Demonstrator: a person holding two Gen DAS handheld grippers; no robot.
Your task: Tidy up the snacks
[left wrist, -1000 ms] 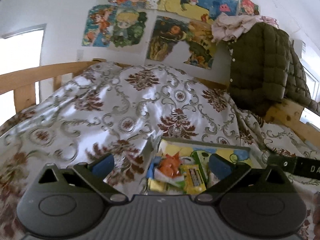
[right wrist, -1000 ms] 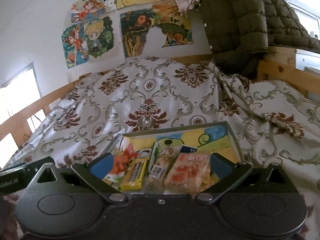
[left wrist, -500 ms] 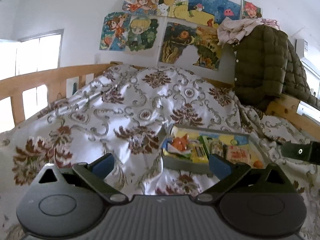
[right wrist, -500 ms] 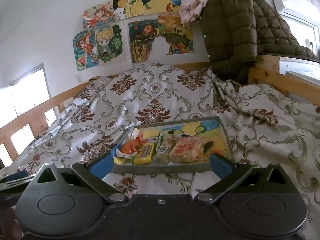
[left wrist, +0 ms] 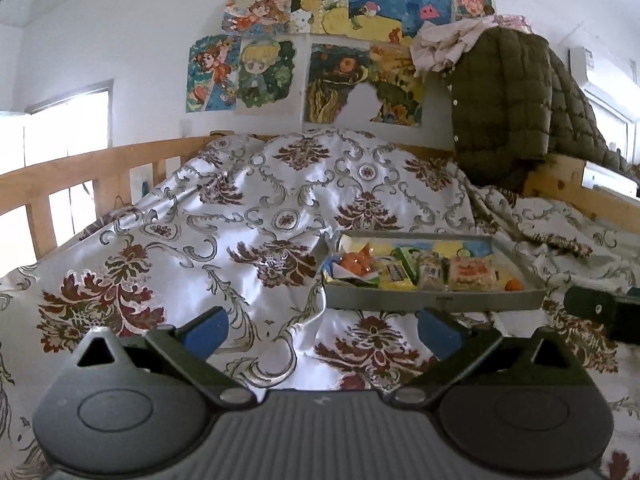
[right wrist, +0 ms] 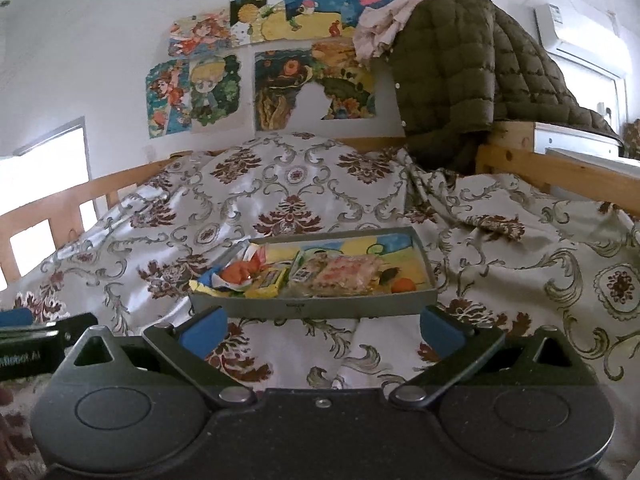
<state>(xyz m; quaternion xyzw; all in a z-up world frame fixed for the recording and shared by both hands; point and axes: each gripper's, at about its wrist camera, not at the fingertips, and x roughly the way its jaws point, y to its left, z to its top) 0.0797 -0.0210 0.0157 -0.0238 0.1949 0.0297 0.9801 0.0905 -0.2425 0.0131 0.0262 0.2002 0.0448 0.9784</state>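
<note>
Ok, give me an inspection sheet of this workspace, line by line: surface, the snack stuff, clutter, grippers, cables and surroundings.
Surface: bed covered by a rumpled floral bedspread.
Job's things: grey tray resting on the bedspread, holding wrapped snacks: orange pack at left, yellow bar, pink-printed packet, small orange ball at right.
Clutter: nothing seen loose on the bedspread.
Grippers: left gripper open, empty, short of the tray; right gripper open, empty, just before the tray's near wall.
Cables: nothing seen.
Surroundings: wooden bed rail, cartoon posters, olive quilted jacket draped over the frame, air conditioner.
</note>
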